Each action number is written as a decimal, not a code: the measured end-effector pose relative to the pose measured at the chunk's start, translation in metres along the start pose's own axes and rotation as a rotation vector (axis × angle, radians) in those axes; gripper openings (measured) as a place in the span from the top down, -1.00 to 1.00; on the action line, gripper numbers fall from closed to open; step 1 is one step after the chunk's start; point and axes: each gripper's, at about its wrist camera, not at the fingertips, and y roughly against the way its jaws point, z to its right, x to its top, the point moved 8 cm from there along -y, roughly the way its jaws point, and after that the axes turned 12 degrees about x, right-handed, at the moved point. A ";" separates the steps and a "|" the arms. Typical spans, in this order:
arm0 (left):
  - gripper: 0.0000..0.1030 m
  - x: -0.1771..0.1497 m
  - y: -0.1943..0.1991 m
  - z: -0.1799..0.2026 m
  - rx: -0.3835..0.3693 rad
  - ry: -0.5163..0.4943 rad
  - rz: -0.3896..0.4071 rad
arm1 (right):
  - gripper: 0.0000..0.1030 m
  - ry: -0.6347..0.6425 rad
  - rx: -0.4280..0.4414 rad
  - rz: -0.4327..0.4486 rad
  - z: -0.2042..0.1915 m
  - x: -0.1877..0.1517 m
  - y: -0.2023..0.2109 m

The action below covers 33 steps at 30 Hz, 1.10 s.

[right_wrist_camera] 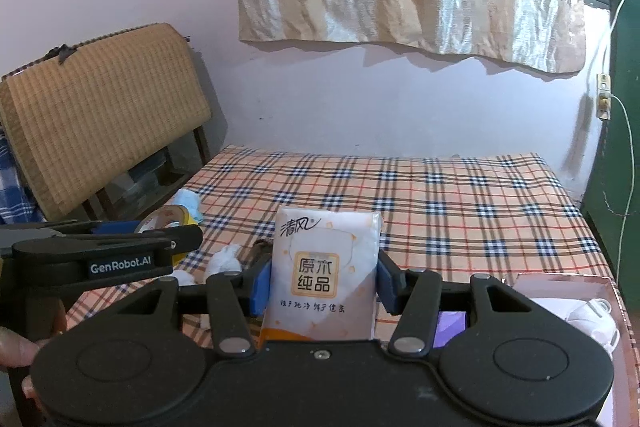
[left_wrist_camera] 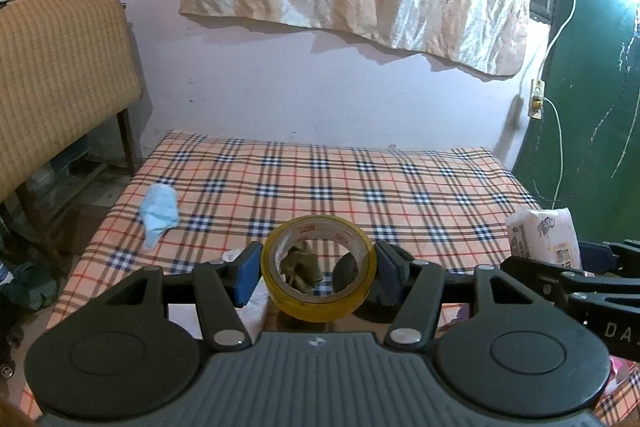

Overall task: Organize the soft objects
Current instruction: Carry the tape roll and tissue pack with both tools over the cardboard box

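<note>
My left gripper [left_wrist_camera: 318, 269] is shut on a yellow roll of tape [left_wrist_camera: 319, 286], held upright above the plaid-covered bed [left_wrist_camera: 360, 187]. My right gripper [right_wrist_camera: 324, 279] is shut on a white tissue pack [right_wrist_camera: 326, 267] with orange print, held upright; it also shows in the left wrist view [left_wrist_camera: 544, 235]. A light blue cloth [left_wrist_camera: 159, 213] lies on the bed's left side. Crumpled white tissue [right_wrist_camera: 226, 259] and a brownish crumpled thing [left_wrist_camera: 300, 267] lie on the bed below the grippers. The tape roll shows in the right wrist view [right_wrist_camera: 168, 221] too.
A pink box [right_wrist_camera: 560, 307] with white items inside sits at the bed's front right. A chair with a woven mat [left_wrist_camera: 60, 75] stands to the left. A green door [left_wrist_camera: 592, 107] and a wall socket with cable [left_wrist_camera: 536, 99] are to the right.
</note>
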 end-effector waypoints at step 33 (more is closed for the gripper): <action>-0.18 0.003 -0.014 0.107 -0.115 -0.108 -0.007 | -0.22 -0.101 -0.121 0.039 0.107 0.000 0.035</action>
